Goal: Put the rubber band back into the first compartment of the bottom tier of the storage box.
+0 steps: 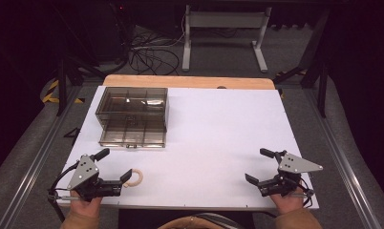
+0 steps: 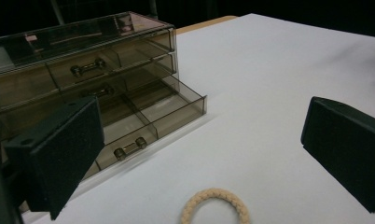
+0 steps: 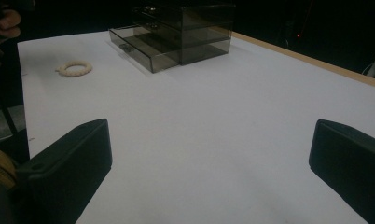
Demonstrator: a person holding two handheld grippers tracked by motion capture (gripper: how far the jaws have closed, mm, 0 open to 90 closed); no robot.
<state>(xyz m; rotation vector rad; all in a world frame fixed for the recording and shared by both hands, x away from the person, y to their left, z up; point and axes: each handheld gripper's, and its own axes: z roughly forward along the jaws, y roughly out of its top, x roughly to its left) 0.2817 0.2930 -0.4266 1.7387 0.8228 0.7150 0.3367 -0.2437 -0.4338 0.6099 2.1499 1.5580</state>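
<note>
A smoky clear drawer box (image 1: pixel 133 102) stands at the far left of the white table top (image 1: pixel 218 138), its bottom drawer (image 1: pixel 133 136) pulled out and divided into compartments that look bare. A cream braided ring (image 1: pixel 141 179) lies flat near the front left edge. My left gripper (image 1: pixel 116 163) rests just left of the ring, open, nothing between its jaws. In the left gripper view the ring (image 2: pixel 213 192) lies low between the wide jaws (image 2: pixel 202 126), with the box (image 2: pixel 83 60) beyond. My right gripper (image 1: pixel 257 165) sits open at the front right, holding nothing.
A wooden strip (image 1: pixel 190 81) runs along the table's far edge. Metal rails (image 1: pixel 345 167) flank both sides. Beyond stand a white frame leg (image 1: pixel 223 28) and loose cables (image 1: pixel 147 52) on the floor. In the right gripper view the box (image 3: pixel 195 28) and ring (image 3: pixel 85 69) lie far off.
</note>
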